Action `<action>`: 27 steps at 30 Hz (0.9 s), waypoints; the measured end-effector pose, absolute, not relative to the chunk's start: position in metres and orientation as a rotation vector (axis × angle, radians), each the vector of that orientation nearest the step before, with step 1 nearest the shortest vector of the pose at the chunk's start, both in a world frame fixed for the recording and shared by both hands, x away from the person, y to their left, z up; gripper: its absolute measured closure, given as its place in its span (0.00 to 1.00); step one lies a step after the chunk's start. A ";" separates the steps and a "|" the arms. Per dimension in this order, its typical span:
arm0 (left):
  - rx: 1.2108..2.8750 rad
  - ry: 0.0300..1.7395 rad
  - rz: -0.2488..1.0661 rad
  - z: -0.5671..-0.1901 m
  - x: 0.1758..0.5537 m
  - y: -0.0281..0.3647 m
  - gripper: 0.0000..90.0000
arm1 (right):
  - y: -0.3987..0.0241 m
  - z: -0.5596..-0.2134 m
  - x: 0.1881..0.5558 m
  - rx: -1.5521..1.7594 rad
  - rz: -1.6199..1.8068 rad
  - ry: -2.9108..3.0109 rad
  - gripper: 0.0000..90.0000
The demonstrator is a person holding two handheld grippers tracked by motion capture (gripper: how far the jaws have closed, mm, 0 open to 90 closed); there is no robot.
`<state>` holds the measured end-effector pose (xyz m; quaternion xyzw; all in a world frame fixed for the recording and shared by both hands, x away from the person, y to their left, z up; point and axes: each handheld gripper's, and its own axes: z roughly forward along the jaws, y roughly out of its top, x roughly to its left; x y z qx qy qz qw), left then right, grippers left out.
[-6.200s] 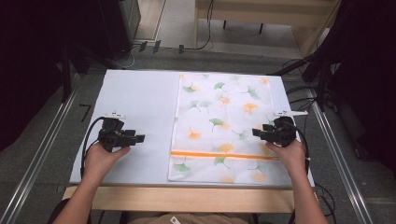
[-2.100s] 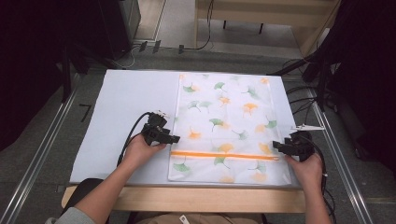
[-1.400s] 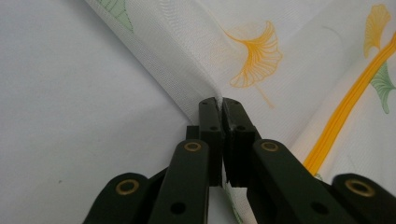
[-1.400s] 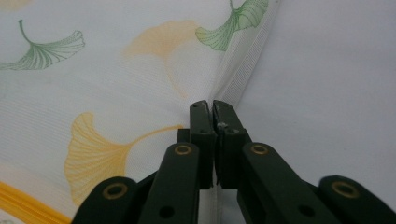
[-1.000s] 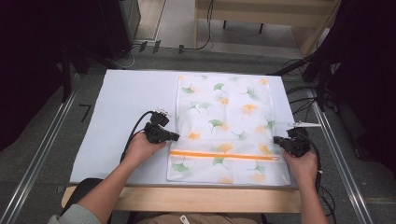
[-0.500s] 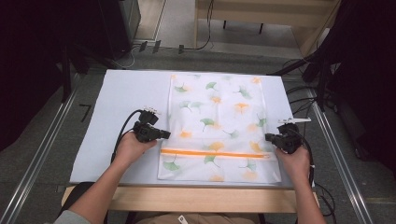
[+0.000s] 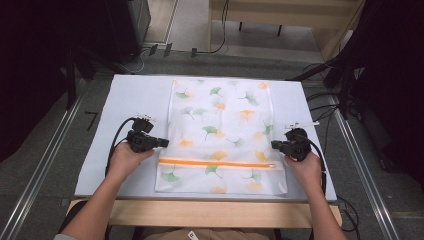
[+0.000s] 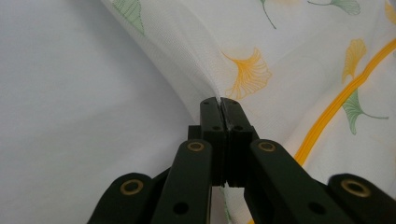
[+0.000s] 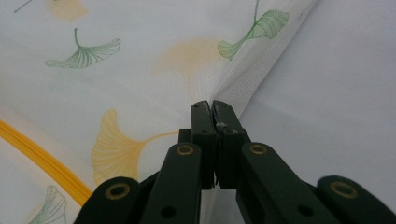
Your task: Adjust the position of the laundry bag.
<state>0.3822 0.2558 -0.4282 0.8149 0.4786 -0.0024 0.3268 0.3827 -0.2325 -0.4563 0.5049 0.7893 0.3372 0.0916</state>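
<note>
While the bag (image 7: 222, 135) lies flat on the pale worktop (image 7: 130, 100), zip near the person, both grippers pinch its side edges: left gripper (image 8: 219, 105) clenched on the left hem, right gripper (image 9: 208, 107) on the right. Judging by that, the grasp is done; lifting or folding remains. Grey floor, cables and rails surround the worktop.

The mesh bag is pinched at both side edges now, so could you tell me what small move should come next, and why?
Probably keep sliding the bag leftward, both grippers together. The left gripper and right gripper are shut on its side edges, and it lies right of the mat's middle.
</note>
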 end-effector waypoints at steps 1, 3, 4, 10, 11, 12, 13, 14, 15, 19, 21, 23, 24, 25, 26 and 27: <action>2.132 1.263 -0.004 -0.428 0.382 0.258 1.00 | -0.230 -0.457 0.383 1.495 1.002 2.354 1.00; 2.133 1.270 0.008 -0.427 0.381 0.263 1.00 | -0.225 -0.456 0.384 1.487 0.999 2.366 1.00; 2.136 1.273 0.006 -0.427 0.381 0.265 1.00 | -0.222 -0.456 0.384 1.477 1.002 2.371 1.00; 2.133 1.308 0.016 -0.427 0.379 0.275 1.00 | -0.209 -0.454 0.384 1.422 0.997 2.398 1.00; 2.124 1.315 0.016 -0.427 0.378 0.277 1.00 | -0.208 -0.453 0.385 1.413 1.001 2.399 1.00; 2.129 1.315 0.018 -0.427 0.378 0.279 1.00 | -0.206 -0.452 0.385 1.409 1.007 2.404 1.00; 2.125 1.321 0.021 -0.427 0.377 0.280 1.00 | -0.205 -0.452 0.385 1.409 1.010 2.407 1.00; 2.116 1.326 0.024 -0.427 0.377 0.282 1.00 | -0.203 -0.452 0.386 1.410 1.006 2.411 1.00; 2.114 1.332 0.028 -0.427 0.377 0.283 1.00 | -0.202 -0.453 0.386 1.402 1.004 2.420 1.00; 2.097 1.357 0.045 -0.427 0.375 0.290 1.00 | -0.197 -0.454 0.388 1.392 1.008 2.442 1.00; 2.088 1.372 0.047 -0.427 0.375 0.293 1.00 | -0.195 -0.454 0.389 1.387 1.017 2.448 1.00; 2.088 1.377 0.049 -0.427 0.375 0.294 1.00 | -0.193 -0.455 0.390 1.377 1.012 2.457 1.00; 2.090 1.379 0.049 -0.428 0.375 0.294 1.00 | -0.191 -0.455 0.390 1.372 1.003 2.461 1.00; 2.097 1.379 0.050 -0.428 0.375 0.294 1.00 | -0.191 -0.456 0.390 1.370 0.997 2.461 1.00; 2.100 1.375 0.048 -0.428 0.375 0.294 1.00 | -0.190 -0.457 0.391 1.371 0.995 2.463 1.00; 2.097 1.377 0.048 -0.428 0.375 0.294 1.00 | -0.190 -0.457 0.391 1.373 0.996 2.467 1.00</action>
